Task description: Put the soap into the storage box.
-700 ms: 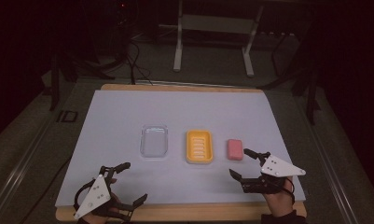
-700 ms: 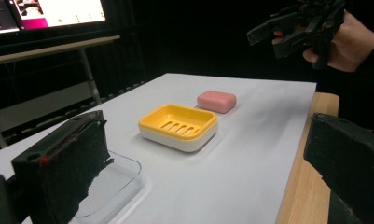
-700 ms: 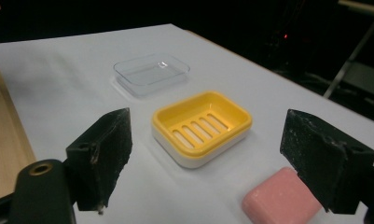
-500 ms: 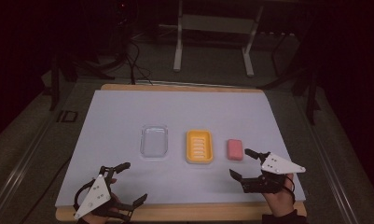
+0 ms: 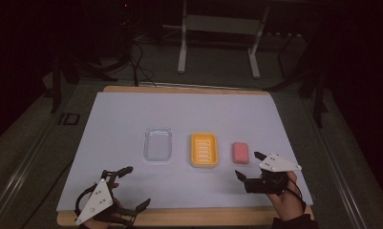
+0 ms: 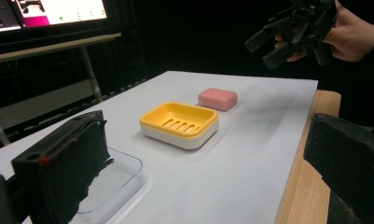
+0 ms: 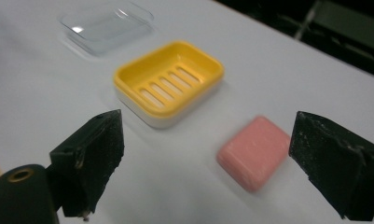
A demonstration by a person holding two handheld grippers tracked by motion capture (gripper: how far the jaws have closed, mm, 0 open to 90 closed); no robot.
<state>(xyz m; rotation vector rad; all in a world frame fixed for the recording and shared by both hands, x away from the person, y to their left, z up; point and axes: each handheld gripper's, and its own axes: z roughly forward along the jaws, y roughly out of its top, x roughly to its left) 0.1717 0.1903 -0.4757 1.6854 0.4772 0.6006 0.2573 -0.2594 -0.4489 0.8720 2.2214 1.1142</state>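
Pink soap (image 5: pixel 240 152) is lying beside the yellow dish (image 5: pixel 204 149). The right gripper (image 5: pixel 249 166) is gaping wide near the soap. The left gripper (image 5: pixel 134 187) is gaping wide too.

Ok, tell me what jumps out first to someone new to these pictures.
The yellow soap dish sits mid-table on the white sheet, the brightest thing there. A pink soap bar lies just to its right and a clear lid to its left. The right gripper hangs open near the soap; the left gripper waits open at the near edge.
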